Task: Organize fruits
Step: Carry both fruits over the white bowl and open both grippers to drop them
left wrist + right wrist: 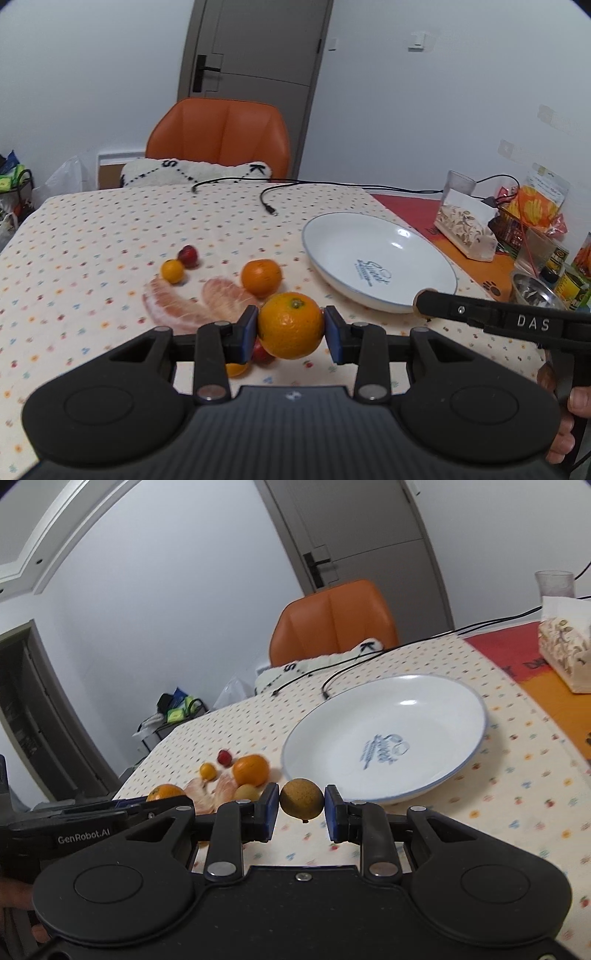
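left claw (pixel 291 325) clamped on orange (pixel 290 325), frame centre | right claw (pixel 301 801) clamped on brown fruit (pixel 300 798), below plate (pixel 461 701) | both likely firm, round, roll-prone: grip across widest middle

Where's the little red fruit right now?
On the dotted tablecloth, left of the white plate: the red fruit touches a small yellow fruit.

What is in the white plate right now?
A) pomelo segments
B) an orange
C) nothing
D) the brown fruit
C: the white plate shows only its printed logo; the orange sits in the left gripper and the brown fruit in the right gripper.
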Demonstrator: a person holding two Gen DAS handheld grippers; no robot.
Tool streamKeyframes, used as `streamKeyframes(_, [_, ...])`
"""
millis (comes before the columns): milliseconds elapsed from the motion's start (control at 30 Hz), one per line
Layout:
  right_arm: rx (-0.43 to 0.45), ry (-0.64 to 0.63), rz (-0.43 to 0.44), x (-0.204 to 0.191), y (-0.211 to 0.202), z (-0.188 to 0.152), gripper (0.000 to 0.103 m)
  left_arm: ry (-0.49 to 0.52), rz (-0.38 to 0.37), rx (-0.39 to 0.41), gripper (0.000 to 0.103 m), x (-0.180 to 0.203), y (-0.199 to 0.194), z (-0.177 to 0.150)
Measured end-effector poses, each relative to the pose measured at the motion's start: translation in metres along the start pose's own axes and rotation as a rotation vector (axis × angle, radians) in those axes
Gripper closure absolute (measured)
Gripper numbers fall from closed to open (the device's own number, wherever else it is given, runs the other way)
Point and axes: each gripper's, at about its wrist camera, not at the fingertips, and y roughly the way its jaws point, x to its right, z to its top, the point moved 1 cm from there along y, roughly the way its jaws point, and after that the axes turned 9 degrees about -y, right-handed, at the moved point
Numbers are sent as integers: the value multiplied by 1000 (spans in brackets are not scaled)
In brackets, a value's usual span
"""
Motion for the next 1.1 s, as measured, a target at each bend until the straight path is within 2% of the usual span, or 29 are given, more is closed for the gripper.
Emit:
streamKeyframes(533, [22,35,-71,43,6,6,78,43,-39,-5,66,38,39,20])
streamKeyframes(1100, [23,34,-106,51,8,1,74,84,-66,-39,66,74,81,24])
